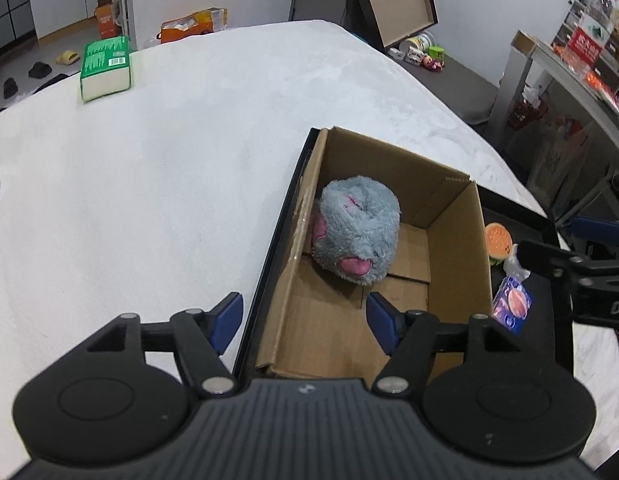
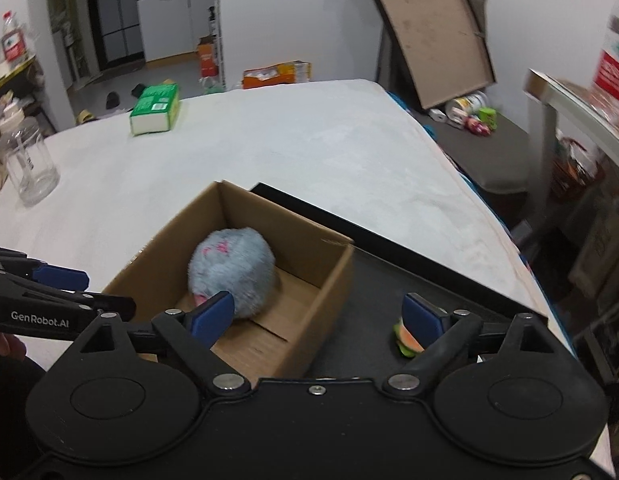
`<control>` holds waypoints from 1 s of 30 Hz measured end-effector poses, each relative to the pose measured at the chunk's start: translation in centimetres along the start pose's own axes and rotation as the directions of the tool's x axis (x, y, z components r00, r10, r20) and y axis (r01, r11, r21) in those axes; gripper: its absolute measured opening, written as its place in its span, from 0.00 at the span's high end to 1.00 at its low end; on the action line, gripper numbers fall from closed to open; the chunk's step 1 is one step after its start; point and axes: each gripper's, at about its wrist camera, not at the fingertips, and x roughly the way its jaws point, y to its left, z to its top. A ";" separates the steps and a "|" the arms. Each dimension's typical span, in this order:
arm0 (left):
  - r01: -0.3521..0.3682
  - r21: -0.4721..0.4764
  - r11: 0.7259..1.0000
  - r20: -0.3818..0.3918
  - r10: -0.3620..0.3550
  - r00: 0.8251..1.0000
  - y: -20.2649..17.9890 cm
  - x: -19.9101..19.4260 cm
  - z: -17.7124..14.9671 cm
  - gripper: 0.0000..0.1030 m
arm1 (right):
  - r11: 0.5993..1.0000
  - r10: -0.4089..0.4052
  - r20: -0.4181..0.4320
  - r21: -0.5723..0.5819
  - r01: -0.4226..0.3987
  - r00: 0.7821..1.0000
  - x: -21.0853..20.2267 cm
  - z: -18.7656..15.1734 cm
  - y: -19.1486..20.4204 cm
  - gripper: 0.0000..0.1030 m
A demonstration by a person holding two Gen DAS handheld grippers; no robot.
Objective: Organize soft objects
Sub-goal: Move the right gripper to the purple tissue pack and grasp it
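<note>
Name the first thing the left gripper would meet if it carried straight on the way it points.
Probably the cardboard box: the left gripper, its jaws open and holding nothing, points down into it, so the box floor near the grey plush likely comes first. Depth is hard to judge.

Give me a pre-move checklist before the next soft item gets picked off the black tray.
1. Grey plush toy fully inside cardboard box: ok.
2. Left gripper open, nothing between its fingers: ok.
3. Right gripper open and empty: ok.
4. Next target visible: burger toy on black tray, beside the box: ok.
5. Room left in the box for it: ok, front floor bare.
6. Purple packet is soft: cannot tell.
</note>
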 end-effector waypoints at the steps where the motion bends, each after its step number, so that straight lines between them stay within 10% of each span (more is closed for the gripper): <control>1: -0.007 0.007 1.000 -0.005 0.007 1.000 -0.2 0.1 0.0 0.35 | 1.000 -0.002 0.000 0.012 0.002 1.000 -0.1 -0.3 -0.4 0.07; 12: -0.030 0.068 0.997 -0.032 0.032 0.999 -2.2 0.3 -0.1 0.16 | 0.984 -0.049 -0.027 0.167 0.053 0.998 -0.6 -2.9 -4.8 0.02; 30: -0.145 0.136 0.980 -0.066 0.155 0.986 -4.2 2.3 1.1 0.11 | 0.883 -0.165 -0.069 0.435 0.178 0.984 1.7 -7.9 -8.6 0.00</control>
